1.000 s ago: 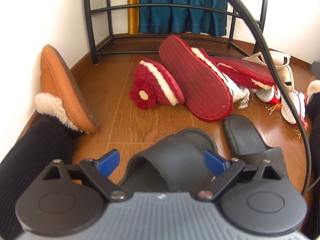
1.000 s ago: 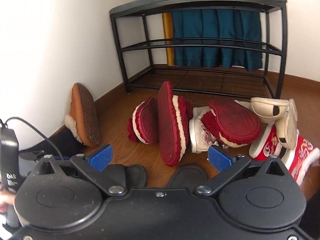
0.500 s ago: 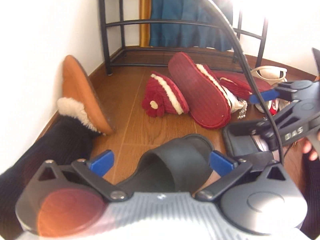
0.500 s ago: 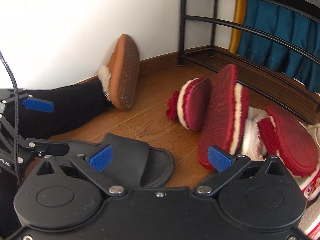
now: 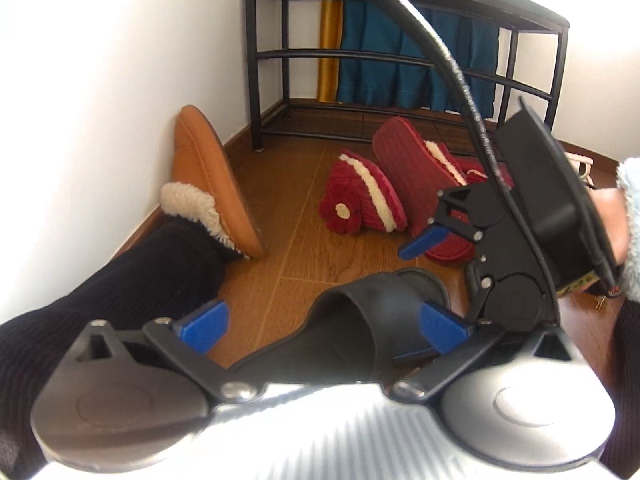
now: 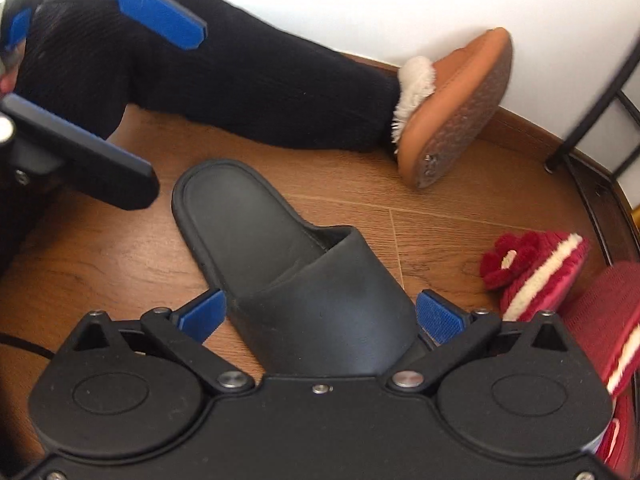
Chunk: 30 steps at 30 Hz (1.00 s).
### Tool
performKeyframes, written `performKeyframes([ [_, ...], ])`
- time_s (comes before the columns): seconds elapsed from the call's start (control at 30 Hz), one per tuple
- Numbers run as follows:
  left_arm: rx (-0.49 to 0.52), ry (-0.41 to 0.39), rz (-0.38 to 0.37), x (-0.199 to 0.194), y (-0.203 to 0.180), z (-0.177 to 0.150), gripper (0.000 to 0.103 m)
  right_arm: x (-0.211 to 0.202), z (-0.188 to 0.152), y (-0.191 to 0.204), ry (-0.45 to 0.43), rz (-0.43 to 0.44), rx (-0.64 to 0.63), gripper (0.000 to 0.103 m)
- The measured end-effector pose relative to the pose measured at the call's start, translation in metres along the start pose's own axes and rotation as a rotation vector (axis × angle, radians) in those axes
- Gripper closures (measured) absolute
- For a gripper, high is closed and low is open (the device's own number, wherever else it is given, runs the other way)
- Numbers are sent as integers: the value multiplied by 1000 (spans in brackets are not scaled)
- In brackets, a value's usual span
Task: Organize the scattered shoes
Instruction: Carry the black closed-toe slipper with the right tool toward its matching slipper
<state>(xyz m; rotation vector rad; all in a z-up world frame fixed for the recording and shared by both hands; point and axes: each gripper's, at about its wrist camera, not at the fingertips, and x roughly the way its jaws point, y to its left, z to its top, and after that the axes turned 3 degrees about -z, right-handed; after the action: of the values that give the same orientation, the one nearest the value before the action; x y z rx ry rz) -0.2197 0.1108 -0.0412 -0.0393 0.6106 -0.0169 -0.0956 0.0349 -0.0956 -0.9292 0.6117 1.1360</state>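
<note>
**Black rigs, blue pads, fleece cuff**

The matte black plastic left gripper (image 5: 324,326) and its twin right gripper (image 6: 322,318) carry ribbed blue pads (image 6: 438,317), silver pivot screws, round covers. Beside the braided black cable (image 5: 460,80): pale-blue fleece cuff (image 5: 630,188), bare skin.

Wood plank floor (image 6: 460,216), shoes lying on it.
Black slide (image 6: 304,280) flat between right gripper (image 6: 320,316) fingers; red slippers (image 5: 362,200) ahead-right; shoe rack (image 5: 400,60) standing beyond, by the wall.

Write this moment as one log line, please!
left gripper: open, around black rubber slide slipper | right gripper: open, straddling same slipper's toe | slipper on wooden floor
</note>
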Motion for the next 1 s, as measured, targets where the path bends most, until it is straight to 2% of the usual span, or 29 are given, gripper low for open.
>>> performKeyframes([
  [0.23, 50, -6, -31, 4, -11, -1, 1, 20, 13, -2, 83, 69, -167, 0],
  [0.53, 21, 15, -46, 15, -3, -2, 1, 45, 30, -5, 190, 158, -382, 0],
  [0.63, 7, 21, -48, 18, 0, -3, 1, 50, 34, -5, 250, 222, -416, 0],
  [0.93, -17, 31, -49, 26, 7, -2, 1, 65, 37, -8, 348, 271, -523, 0],
  [1.0, -24, 35, -49, 27, 8, -2, 1, 66, 39, -10, 362, 276, -509, 0],
])
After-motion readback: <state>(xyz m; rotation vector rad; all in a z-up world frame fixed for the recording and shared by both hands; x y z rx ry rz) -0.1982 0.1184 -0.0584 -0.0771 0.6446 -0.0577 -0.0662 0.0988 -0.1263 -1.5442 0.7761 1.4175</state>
